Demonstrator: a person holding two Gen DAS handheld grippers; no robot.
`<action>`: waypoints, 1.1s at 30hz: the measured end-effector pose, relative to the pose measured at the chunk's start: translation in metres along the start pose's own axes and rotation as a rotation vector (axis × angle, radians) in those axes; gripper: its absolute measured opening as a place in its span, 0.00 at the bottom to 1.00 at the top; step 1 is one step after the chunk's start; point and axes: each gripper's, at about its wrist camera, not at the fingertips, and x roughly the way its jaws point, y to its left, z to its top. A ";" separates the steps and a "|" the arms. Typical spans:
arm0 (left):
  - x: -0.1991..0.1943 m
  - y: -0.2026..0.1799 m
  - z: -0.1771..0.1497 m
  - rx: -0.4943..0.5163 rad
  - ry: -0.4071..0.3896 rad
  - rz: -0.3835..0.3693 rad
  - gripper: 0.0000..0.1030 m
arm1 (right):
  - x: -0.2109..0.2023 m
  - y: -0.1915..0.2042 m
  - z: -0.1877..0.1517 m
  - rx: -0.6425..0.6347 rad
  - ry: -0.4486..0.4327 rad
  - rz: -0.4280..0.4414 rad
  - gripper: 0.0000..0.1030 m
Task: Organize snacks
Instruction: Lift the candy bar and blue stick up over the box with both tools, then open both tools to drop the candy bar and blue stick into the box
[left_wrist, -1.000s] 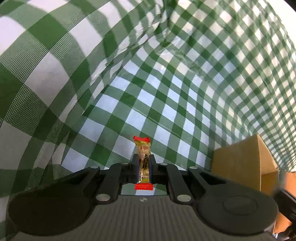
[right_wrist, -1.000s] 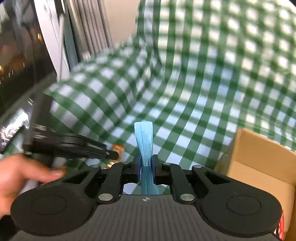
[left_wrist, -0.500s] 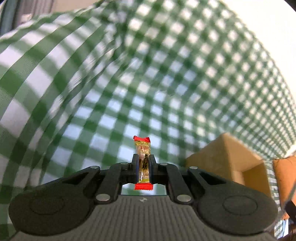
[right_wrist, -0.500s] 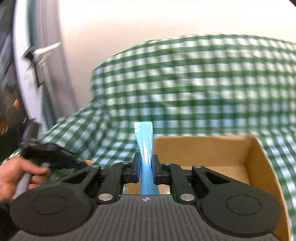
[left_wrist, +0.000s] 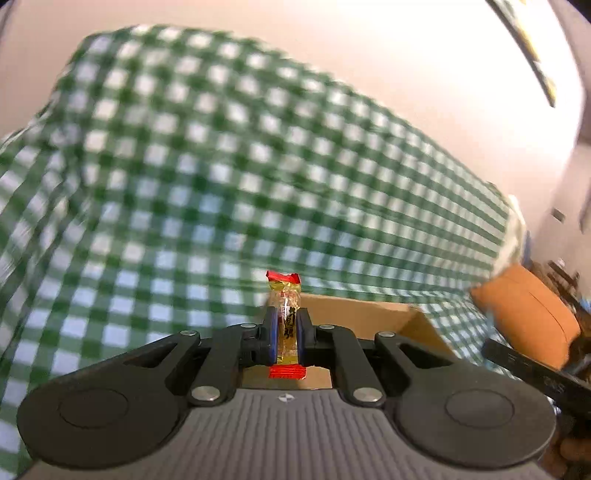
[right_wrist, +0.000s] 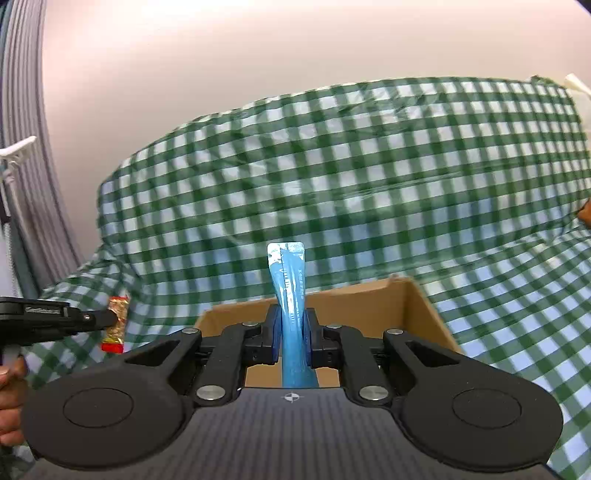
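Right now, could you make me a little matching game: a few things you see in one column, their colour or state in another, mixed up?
Things:
1. left gripper
2. right gripper
3. cardboard box
4. cloth

States:
a. green and white checks
b. shut on the blue packet
c. open-topped, brown
d. shut on the red-ended candy

Pairs: 1-d, 2-b, 3-c, 4-a
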 end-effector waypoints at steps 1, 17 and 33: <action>0.001 -0.010 -0.002 0.021 -0.012 -0.023 0.10 | 0.001 -0.002 0.000 -0.003 0.000 -0.012 0.13; 0.018 -0.097 -0.035 0.207 -0.064 -0.239 0.10 | -0.005 -0.009 -0.003 0.000 -0.010 -0.089 0.13; 0.017 -0.096 -0.032 0.205 -0.082 -0.272 0.10 | -0.008 -0.005 -0.005 -0.020 -0.012 -0.103 0.13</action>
